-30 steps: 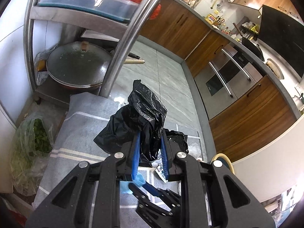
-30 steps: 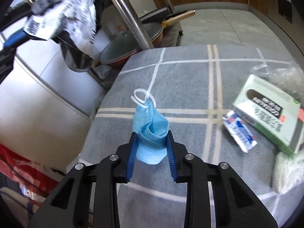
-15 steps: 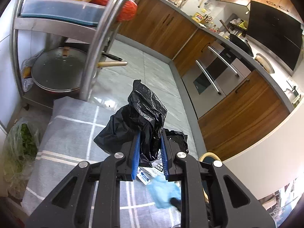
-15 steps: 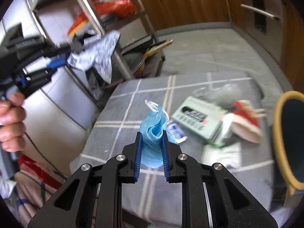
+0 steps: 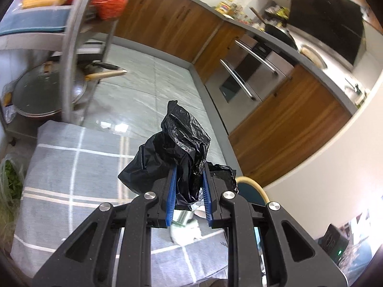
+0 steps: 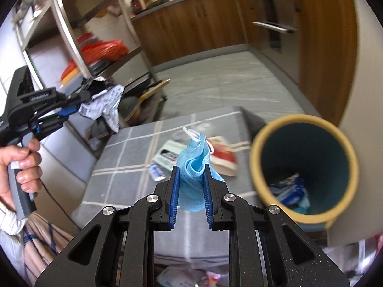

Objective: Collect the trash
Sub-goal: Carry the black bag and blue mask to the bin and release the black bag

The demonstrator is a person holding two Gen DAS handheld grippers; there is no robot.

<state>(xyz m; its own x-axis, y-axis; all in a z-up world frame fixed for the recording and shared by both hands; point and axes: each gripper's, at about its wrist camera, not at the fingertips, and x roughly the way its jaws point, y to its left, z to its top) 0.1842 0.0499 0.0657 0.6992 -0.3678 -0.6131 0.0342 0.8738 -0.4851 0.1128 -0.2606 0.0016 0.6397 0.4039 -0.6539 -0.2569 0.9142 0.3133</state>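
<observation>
Blue crumpled fabric, a face mask, sits clamped between the fingers of the right gripper at the centre of the right wrist view, its white ear loop sticking up above the tips. The bin, yellow-rimmed and teal inside, stands at the right of that frame with some wrappers already at its bottom. The mask is near the rim but not over the opening, so letting go now would probably drop it on the grey checked cloth or down the outside of the bin; the loop could also catch on a finger or on the rim and hang there.

The left gripper is closed on a black plastic bag in the middle of its own view; the bag is bulky and slack, and I judge it could slip or billow.

Only the right wrist view shows the bin's inside, the green box, the red-and-white packet and a small sachet left on the cloth, and printed white material on the bag. Only the left wrist view shows the lidded pan at the left edge, on the bottom of the steel shelf
</observation>
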